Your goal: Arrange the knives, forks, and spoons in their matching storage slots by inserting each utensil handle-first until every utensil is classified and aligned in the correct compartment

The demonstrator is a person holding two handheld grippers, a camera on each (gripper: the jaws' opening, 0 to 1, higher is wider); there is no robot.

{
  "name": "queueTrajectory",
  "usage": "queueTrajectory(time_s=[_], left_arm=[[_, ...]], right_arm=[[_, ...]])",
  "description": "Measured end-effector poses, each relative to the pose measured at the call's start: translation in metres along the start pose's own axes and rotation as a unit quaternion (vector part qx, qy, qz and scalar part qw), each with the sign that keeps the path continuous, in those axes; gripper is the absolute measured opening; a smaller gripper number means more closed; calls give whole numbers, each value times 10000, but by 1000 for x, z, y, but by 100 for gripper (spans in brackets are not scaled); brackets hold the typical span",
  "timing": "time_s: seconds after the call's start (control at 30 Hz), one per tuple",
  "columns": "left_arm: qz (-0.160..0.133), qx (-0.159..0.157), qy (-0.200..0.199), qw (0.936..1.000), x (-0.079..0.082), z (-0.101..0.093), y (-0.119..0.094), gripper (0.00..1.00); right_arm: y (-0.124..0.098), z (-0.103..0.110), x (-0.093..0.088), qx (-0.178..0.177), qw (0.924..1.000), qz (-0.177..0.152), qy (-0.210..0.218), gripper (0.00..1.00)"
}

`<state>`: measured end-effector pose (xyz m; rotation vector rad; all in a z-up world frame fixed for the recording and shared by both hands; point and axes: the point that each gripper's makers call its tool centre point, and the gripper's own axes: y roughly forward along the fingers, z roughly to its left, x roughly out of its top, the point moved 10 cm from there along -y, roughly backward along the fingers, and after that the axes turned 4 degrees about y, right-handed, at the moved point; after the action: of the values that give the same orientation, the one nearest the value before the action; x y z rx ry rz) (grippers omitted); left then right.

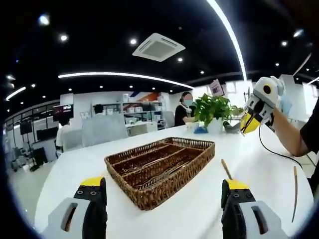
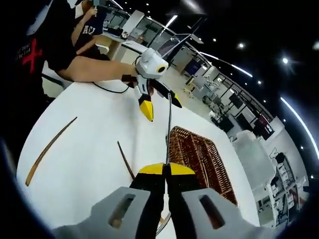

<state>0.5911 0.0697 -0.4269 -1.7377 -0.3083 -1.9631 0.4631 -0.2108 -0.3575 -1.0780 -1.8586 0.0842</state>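
A brown wicker tray (image 1: 159, 167) with long compartments lies on the white table (image 1: 75, 169); it looks empty. My left gripper (image 1: 163, 191) hovers open just before its near corner, nothing between its jaws. In the right gripper view the left gripper (image 2: 160, 104) hangs open over the table beyond the tray (image 2: 199, 159). My right gripper (image 2: 167, 169) is shut on a thin metal utensil (image 2: 168, 129) whose shaft points forward; its type is unclear. The right gripper (image 1: 247, 124) is raised at the table's far right. Two wooden-handled utensils (image 1: 226, 168) (image 1: 294, 191) lie on the table, also (image 2: 125, 159) (image 2: 50, 144).
A potted plant (image 1: 213, 109) stands at the table's far edge behind the tray. A person's arm (image 1: 289, 132) holds the right gripper. Other people sit at desks in the office beyond. A cable (image 1: 279, 152) trails over the table on the right.
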Motion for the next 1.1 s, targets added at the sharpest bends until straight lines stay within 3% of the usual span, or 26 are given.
queueTrajectory(time_s=[0.2, 0.43, 0.5, 0.83, 1.1], left_arm=[[15, 21, 59, 10000, 0, -1, 0, 100], [6, 47, 69, 10000, -4, 0, 1, 100], [60, -126, 146, 9998, -6, -2, 1, 100], [2, 7, 100, 10000, -11, 4, 1, 100], [161, 46, 260, 9995, -14, 2, 4, 100]], right_arm=[[5, -5, 2, -192, 9997, -159, -2, 0], [24, 6, -7, 149, 9997, 187, -52, 0], [26, 5, -10, 104, 9995, 298, -93, 0], [27, -10, -10, 117, 9992, 329, -212, 0], [34, -25, -8, 96, 9989, 394, -235, 0]])
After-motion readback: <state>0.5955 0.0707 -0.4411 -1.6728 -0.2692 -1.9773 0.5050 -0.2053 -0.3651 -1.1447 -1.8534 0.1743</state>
